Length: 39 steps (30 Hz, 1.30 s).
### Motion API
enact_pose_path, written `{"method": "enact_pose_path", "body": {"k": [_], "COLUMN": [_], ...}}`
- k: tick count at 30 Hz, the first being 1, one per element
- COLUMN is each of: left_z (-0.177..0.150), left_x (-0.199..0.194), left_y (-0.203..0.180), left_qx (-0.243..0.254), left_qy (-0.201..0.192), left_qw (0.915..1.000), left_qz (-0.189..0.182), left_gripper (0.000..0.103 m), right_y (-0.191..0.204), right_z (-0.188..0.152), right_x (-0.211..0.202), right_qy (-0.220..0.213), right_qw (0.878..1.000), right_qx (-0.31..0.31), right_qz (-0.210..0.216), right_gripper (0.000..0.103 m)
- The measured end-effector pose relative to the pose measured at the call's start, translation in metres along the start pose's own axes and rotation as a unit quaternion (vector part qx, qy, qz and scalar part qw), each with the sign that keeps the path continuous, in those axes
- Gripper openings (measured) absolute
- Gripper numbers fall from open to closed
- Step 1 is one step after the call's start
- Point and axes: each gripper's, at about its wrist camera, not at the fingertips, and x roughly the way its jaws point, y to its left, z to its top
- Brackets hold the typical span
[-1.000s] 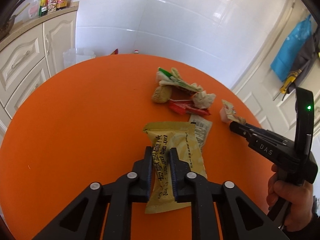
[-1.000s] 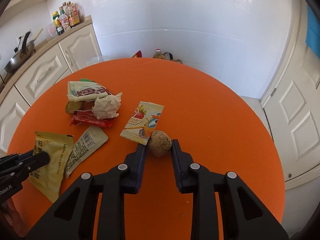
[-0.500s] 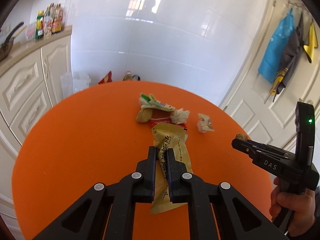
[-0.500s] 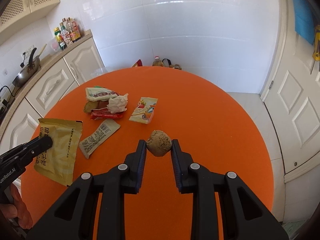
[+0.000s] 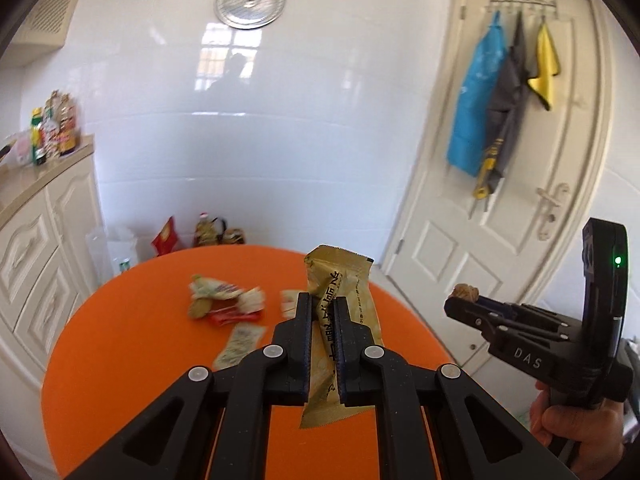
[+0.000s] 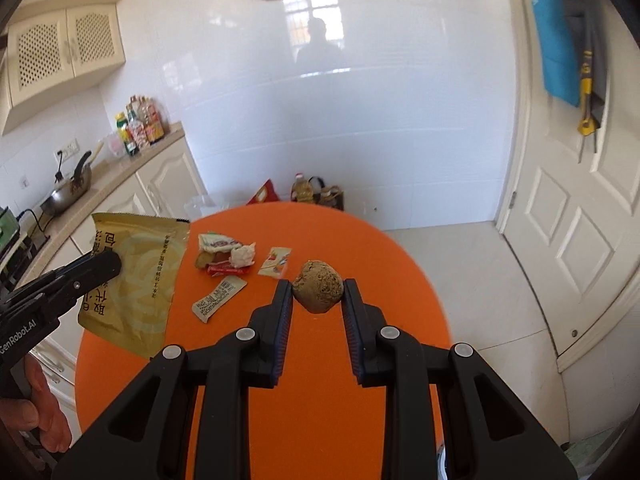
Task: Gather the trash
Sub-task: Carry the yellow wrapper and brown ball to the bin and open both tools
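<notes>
My left gripper [image 5: 322, 305] is shut on a gold snack wrapper [image 5: 344, 280] and holds it well above the round orange table [image 5: 128, 352]; it also shows in the right wrist view [image 6: 136, 276]. My right gripper [image 6: 317, 292] is shut on a brown crumbly lump [image 6: 318, 286], lifted above the table [image 6: 340, 380]; the lump also shows in the left wrist view [image 5: 464, 291]. A pile of wrappers [image 6: 226, 254], a small printed packet [image 6: 275, 262] and a pale sachet [image 6: 218, 298] lie on the table.
White cabinets [image 5: 36, 264] with bottles [image 5: 56, 128] on top stand left of the table. A white door [image 5: 500, 220] with hanging cloths is at the right. Bottles and a bag [image 6: 316, 192] sit on the floor behind the table.
Both grippers have risen high above the table with their loads. The table and remaining trash now look smaller and farther below.
</notes>
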Motion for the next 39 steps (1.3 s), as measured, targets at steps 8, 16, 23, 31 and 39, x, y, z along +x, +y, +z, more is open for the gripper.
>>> {"method": "enact_pose_path", "body": {"k": [8, 16, 23, 31, 39], "left_z": [-0.067, -0.065, -0.063, -0.101, -0.125], "left_x": [-0.119, -0.046, 0.037, 0.128, 0.215], "left_y": [-0.098, -0.158, -0.216, -0.271, -0.325], "left_qx": [0.058, 0.103, 0.136, 0.165, 0.186], "left_qy": [-0.006, 0.046, 0.141, 0.259, 0.338], "left_qw": [0.9942, 0.9775, 0.9556, 0.9253, 0.9004], "left_qz": [-0.090, -0.178, -0.220, -0.223, -0.202], "left_gripper": [0.005, 0.005, 0.005, 0.005, 0.006], "right_y": [-0.066, -0.157, -0.240, -0.313, -0.364], "right_z": [-0.021, -0.060, -0.112, -0.182, -0.225], "right_x": [-0.092, -0.164, -0.165, -0.109, -0.059], "right_qy": [-0.047, -0.062, -0.017, 0.071, 0.130], "right_qw": [0.996, 0.980, 0.961, 0.940, 0.920], "right_qx": [0.043, 0.116, 0.187, 0.266, 0.314], "right_qz": [-0.063, -0.152, -0.206, -0.202, -0.193], "right_gripper": [0.025, 0.025, 0.025, 0.025, 0.025]}}
